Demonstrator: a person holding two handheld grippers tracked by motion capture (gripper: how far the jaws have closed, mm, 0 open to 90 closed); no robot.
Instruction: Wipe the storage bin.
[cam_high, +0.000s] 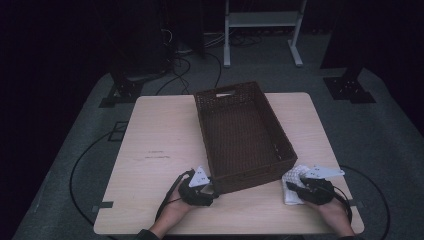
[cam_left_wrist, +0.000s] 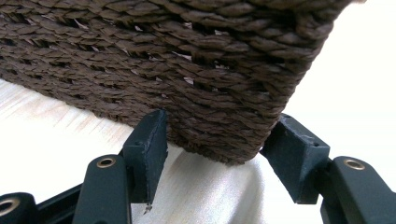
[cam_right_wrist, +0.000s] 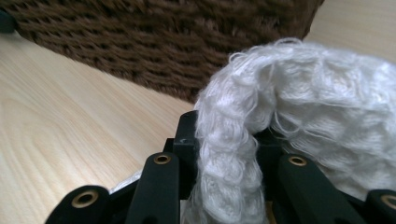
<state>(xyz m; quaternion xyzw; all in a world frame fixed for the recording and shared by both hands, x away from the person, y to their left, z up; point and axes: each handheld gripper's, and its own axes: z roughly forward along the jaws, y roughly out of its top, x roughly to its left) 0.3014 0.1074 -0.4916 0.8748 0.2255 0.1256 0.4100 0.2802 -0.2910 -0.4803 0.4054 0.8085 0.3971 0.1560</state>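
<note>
Dark room beyond, grey carpeted floor (cam_high: 390, 150) with cables. Light wood table (cam_high: 160, 135) at centre. Brown woven basket (cam_high: 240, 135) on table, long axis running roughly 12 to 6 o'clock, near end toward the person. White knitted cloth (cam_high: 291, 186) on table at basket's 4 o'clock, just beside near right corner. Left gripper (cam_high: 212, 189) at basket's 7 o'clock; fingers (cam_left_wrist: 149, 149) spread apart, flanking near left corner of basket without clamping it. Right gripper (cam_high: 295, 187) at 5 o'clock of table; fingers (cam_right_wrist: 187, 140) closed on a fold of cloth, pinched between them.
</note>
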